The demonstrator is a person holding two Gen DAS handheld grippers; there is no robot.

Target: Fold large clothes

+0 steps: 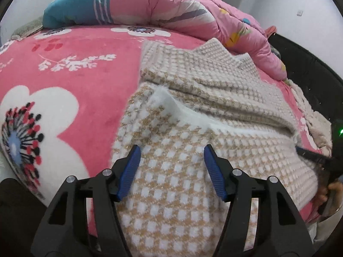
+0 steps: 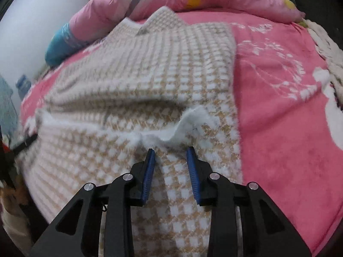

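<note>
A beige-and-white checked sweater (image 1: 188, 141) lies on the pink floral blanket (image 1: 70, 98), filling the centre and lower right of the left wrist view. The left gripper (image 1: 171, 150) hovers over its lower part, jaws spread and empty. The right gripper (image 2: 171, 151) likewise stands parted over the fabric just below the fuzzy white hem (image 2: 188, 122).

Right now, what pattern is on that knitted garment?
The garment has a tan-and-white check with a fluffy white edge, clearest in the left wrist view.
</note>
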